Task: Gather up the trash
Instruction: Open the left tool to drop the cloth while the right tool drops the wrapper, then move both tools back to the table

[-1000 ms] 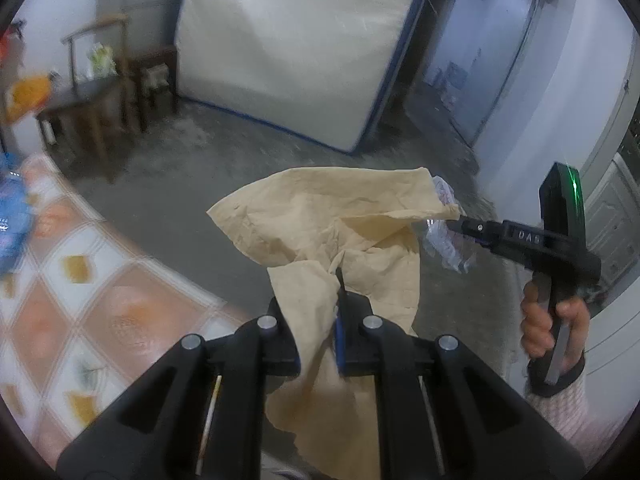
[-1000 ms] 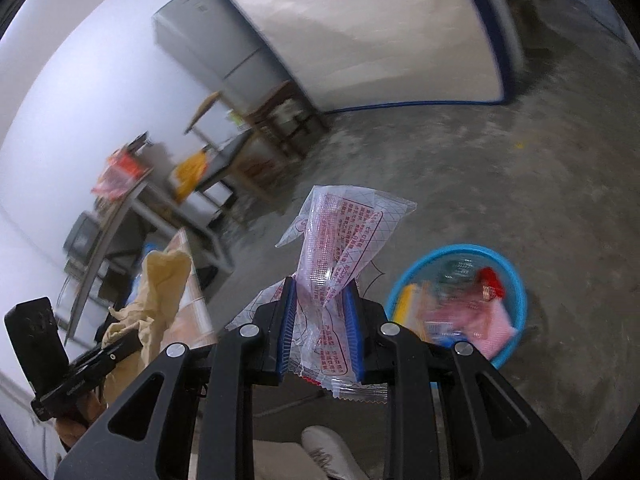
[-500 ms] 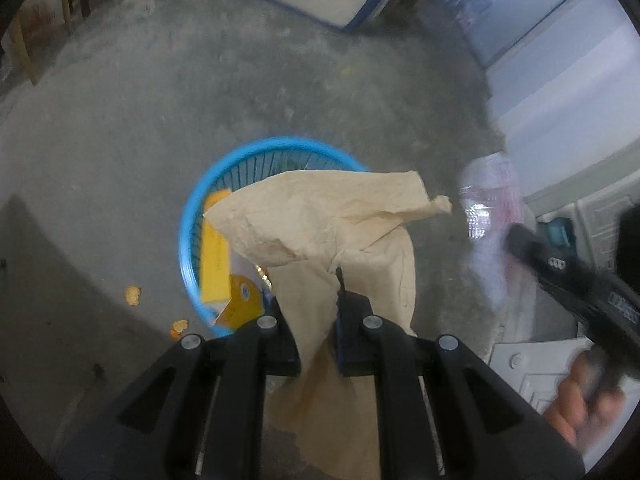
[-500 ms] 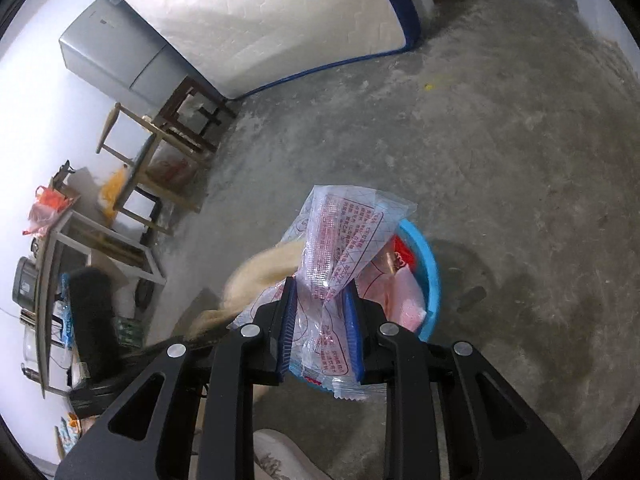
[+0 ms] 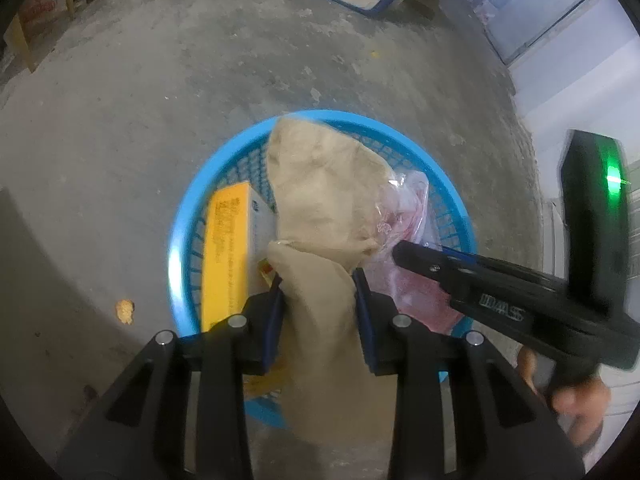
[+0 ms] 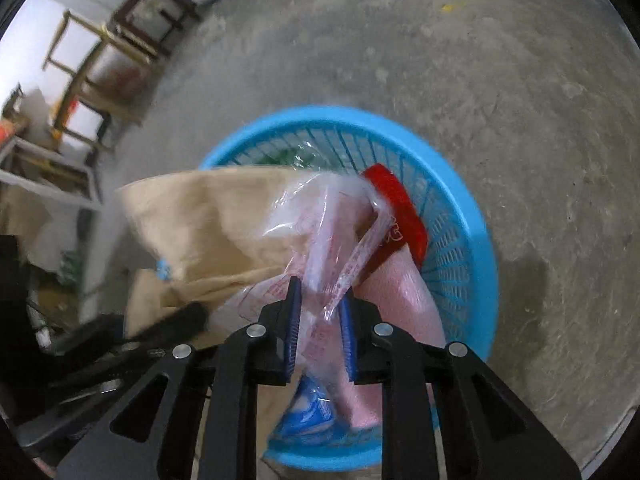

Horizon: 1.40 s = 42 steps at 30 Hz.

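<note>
My left gripper (image 5: pixel 319 292) has just been opening, and the crumpled tan paper bag (image 5: pixel 320 200) hangs loose between its jaws, over the round blue plastic basket (image 5: pixel 180 240) mid-frame. My right gripper (image 6: pixel 320 320) squeezes the clear crinkly plastic wrapper (image 6: pixel 332 232) above it.

Both my tools point steeply down: left tool (image 5: pixel 320 300) just opening, right tool (image 6: pixel 320 320) closing slightly.
</note>
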{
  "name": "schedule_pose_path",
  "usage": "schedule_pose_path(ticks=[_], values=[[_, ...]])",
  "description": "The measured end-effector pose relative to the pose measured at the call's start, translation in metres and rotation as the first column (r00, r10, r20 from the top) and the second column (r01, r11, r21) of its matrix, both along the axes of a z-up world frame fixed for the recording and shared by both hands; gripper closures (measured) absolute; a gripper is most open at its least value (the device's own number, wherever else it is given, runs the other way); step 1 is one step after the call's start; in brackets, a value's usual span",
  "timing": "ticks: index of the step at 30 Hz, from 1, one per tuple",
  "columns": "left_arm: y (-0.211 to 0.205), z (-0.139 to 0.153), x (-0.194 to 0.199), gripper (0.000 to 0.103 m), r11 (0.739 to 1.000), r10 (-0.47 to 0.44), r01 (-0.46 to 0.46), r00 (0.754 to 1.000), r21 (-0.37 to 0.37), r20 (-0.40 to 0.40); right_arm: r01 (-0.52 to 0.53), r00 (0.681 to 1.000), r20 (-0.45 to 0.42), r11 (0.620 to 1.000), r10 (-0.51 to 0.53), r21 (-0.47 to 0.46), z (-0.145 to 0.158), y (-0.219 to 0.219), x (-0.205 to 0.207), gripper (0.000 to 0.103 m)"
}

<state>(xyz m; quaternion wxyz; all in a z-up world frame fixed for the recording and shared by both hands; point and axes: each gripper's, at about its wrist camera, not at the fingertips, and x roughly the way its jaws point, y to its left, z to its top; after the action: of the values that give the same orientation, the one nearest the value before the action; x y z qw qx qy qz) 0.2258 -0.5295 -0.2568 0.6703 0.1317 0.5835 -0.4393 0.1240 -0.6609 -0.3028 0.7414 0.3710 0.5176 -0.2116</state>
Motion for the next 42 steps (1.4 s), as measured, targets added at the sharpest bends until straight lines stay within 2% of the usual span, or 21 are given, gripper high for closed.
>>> schedule_pose_path(ticks=[6,8,12,15,17,21,24,27,29,30,31,33,34,36,39,40,42], values=[[0.003,0.002,-0.002,0.073,1.000,-0.009,0.009,0.999,-0.003,0.031,-0.010,0.991,-0.131,0.999,0.015,0.034,-0.047,-0.006,0.019,0.085],[-0.001,0.006,-0.004,0.073,1.000,-0.019,0.020,0.999,-0.010,0.048,-0.013,0.989,-0.147,0.999,0.018,0.030,-0.061,-0.007,0.025,0.085],[0.007,0.016,-0.002,0.073,1.000,-0.009,0.010,0.999,-0.028,0.037,-0.017,0.987,-0.161,1.000,0.018,0.009,-0.064,-0.006,0.034,0.085],[0.021,0.032,0.000,0.070,0.998,0.015,-0.013,0.999,-0.066,0.035,0.004,0.995,-0.103,1.000,-0.005,-0.014,-0.041,-0.004,0.022,0.080],[0.030,0.043,0.001,0.064,0.996,0.029,-0.025,0.998,-0.088,0.049,-0.011,0.996,-0.094,0.998,0.005,-0.056,-0.023,0.000,0.013,0.076],[0.041,0.060,-0.003,0.064,0.994,0.031,-0.024,0.997,-0.108,0.068,-0.034,0.999,-0.033,0.995,0.031,-0.099,0.009,0.007,-0.002,0.059],[0.050,0.073,-0.009,0.063,0.993,0.028,-0.018,0.996,-0.115,0.090,-0.052,0.998,0.013,0.988,0.054,-0.143,0.033,0.013,-0.012,0.057],[0.057,0.084,-0.011,0.063,0.994,0.037,-0.025,0.993,-0.108,0.112,-0.020,0.996,0.082,0.985,0.034,-0.174,0.059,0.018,-0.026,0.057],[0.068,0.097,-0.014,0.063,0.992,0.043,-0.028,0.991,-0.124,0.124,-0.011,0.984,0.172,0.986,0.040,-0.169,0.082,0.021,-0.037,0.065],[0.075,0.106,-0.017,0.063,0.990,0.048,-0.029,0.990,-0.140,0.135,-0.022,0.973,0.224,0.987,0.057,-0.157,0.090,0.025,-0.038,0.074],[0.081,0.115,-0.020,0.063,0.988,0.047,-0.025,0.988,-0.154,0.146,-0.050,0.956,0.278,0.988,0.088,-0.144,0.100,0.031,-0.035,0.078],[0.097,0.134,-0.029,0.060,0.984,0.047,-0.015,0.983,-0.180,0.175,-0.122,0.934,0.319,0.984,0.159,-0.132,0.106,0.043,-0.022,0.085],[0.106,0.144,-0.034,0.056,0.981,0.039,-0.002,0.981,-0.195,0.188,-0.163,0.931,0.308,0.978,0.195,-0.129,0.102,0.051,-0.010,0.089],[0.128,0.162,-0.048,0.050,0.976,0.028,0.020,0.976,-0.217,0.215,-0.200,0.952,0.217,0.975,0.217,-0.100,0.075,0.055,0.015,0.092],[0.169,0.186,-0.066,0.038,0.968,0.031,0.030,0.971,-0.249,0.236,-0.178,0.981,0.074,0.983,0.180,-0.035,0.023,0.045,0.034,0.096],[0.188,0.194,-0.071,0.034,0.964,0.044,0.023,0.969,-0.264,0.245,-0.161,0.987,-0.001,0.987,0.161,-0.018,-0.002,0.040,0.041,0.097],[0.221,0.206,-0.079,0.029,0.960,0.080,-0.002,0.959,-0.280,0.271,-0.148,0.987,-0.057,0.989,0.148,-0.004,-0.025,0.035,0.045,0.098]])
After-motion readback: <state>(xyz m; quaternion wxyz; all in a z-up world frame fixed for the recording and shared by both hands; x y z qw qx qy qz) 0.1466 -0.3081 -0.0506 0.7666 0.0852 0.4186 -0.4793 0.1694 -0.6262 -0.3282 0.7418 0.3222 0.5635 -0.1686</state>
